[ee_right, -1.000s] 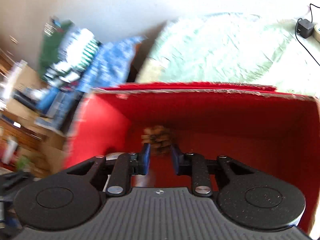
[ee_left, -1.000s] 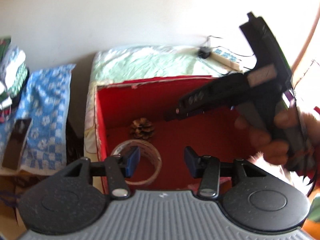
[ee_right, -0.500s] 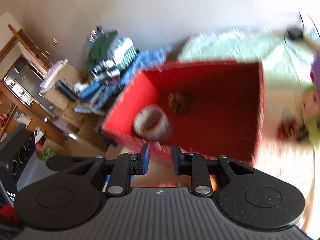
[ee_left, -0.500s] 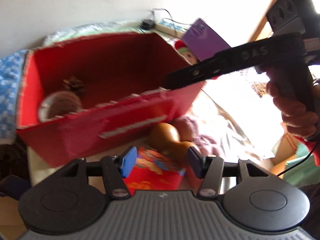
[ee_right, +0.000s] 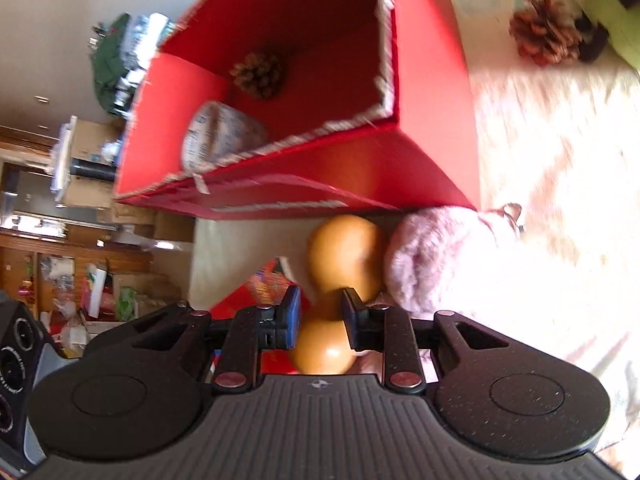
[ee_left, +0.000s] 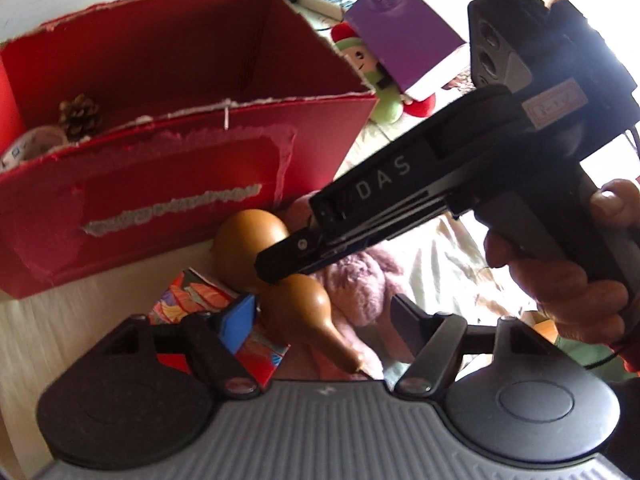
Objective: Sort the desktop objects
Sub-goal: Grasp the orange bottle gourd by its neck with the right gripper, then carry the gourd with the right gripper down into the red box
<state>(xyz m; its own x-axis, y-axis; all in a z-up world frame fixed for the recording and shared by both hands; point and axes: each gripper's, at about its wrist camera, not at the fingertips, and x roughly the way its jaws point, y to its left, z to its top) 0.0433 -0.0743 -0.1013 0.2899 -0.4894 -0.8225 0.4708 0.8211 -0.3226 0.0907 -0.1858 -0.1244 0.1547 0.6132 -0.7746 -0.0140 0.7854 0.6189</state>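
Both grippers, a second ago aimed into the red box (ee_left: 188, 168), now point at the objects lying outside its front wall. This marks the end of one deposit and, by judgement, the start of the next pick.

Right gripper (ee_right: 320, 322): its jaws stand a narrow gap apart, bracketing the waist of the gourd (ee_right: 344, 256). Whether the pads already touch it cannot be told, and the gourd looks not yet lifted. In the left wrist view this gripper descends from the right, its tip over the gourd (ee_left: 280, 276).

Left gripper (ee_left: 320, 320): wide open and holding nothing, low over the same gourd's neck.

The gourd lies on the table just in front of the box's front wall, its large bulb toward the box. It touches the pink fluffy item (ee_right: 436, 256) on its right and rests partly on the patterned card (ee_left: 224, 320).

Inside the box, near its left wall, sit a pine cone (ee_right: 258, 74) and a tape roll (ee_right: 218, 136), evidently already sorted. A second pine cone (ee_right: 546, 28) remains on the table beyond the box's right wall, beside the plush doll (ee_left: 368, 76) and purple book (ee_left: 400, 28). Sorting is therefore only partly done.
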